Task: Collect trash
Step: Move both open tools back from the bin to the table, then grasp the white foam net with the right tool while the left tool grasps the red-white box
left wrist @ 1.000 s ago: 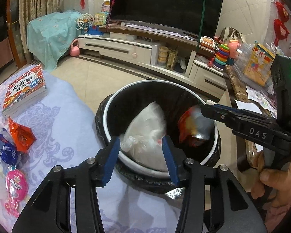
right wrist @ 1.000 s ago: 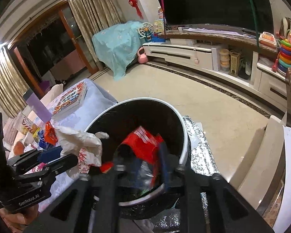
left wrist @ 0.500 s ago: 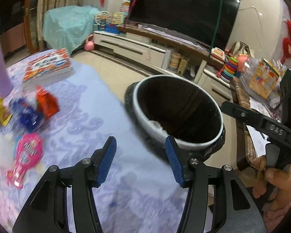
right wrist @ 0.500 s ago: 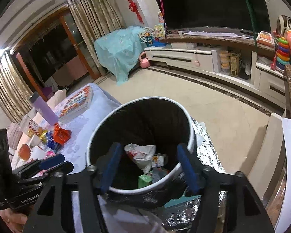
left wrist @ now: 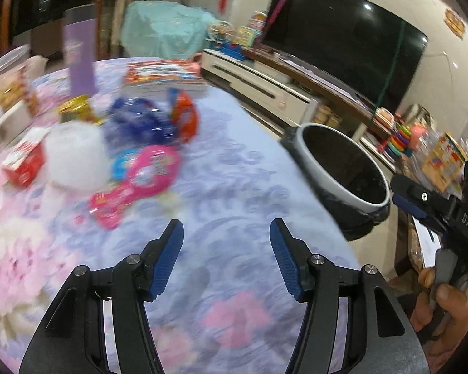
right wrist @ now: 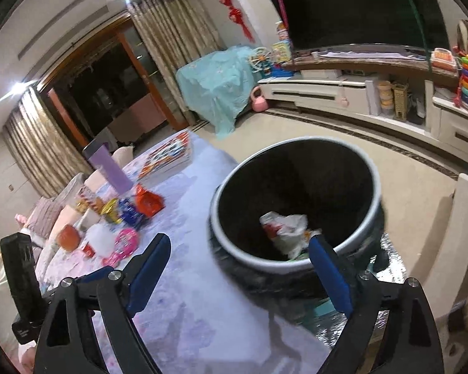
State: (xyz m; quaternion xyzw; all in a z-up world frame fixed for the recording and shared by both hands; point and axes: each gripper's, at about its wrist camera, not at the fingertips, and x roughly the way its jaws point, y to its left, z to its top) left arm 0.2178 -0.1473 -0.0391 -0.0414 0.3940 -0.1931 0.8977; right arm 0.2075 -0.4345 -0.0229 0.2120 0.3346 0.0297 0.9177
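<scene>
Lilac floral cloth (left wrist: pixel 234 187) covers the table, pink blooms toward its near edge. On it lies the trash, blurred: a pink wrapper (left wrist: pixel 146 174), a blue wrapper (left wrist: pixel 140 121), an orange packet (left wrist: pixel 185 115), a white wad (left wrist: pixel 75 159), a red box (left wrist: pixel 25 162) and a gold pack (left wrist: pixel 78 110). Behind them stand a purple carton (left wrist: pixel 78 59) and a book (left wrist: pixel 162 74). The bin (right wrist: pixel 296 261), black-lined with a white rim, sits just beside the table's edge on a beige tile floor (right wrist: pixel 405 193); inside it lies a crumpled white bag (right wrist: pixel 287 227). Across the room: a dark TV (left wrist: pixel 343 37) over a low white cabinet (right wrist: pixel 327 93), a teal-draped shape (right wrist: pixel 218 84), curtains (right wrist: pixel 171 31). The left gripper (left wrist: pixel 227 233) hangs over bare cloth, jaws apart and empty. The right gripper (right wrist: pixel 238 257), near the bin's rim, is opening wide, nothing between its jaws
</scene>
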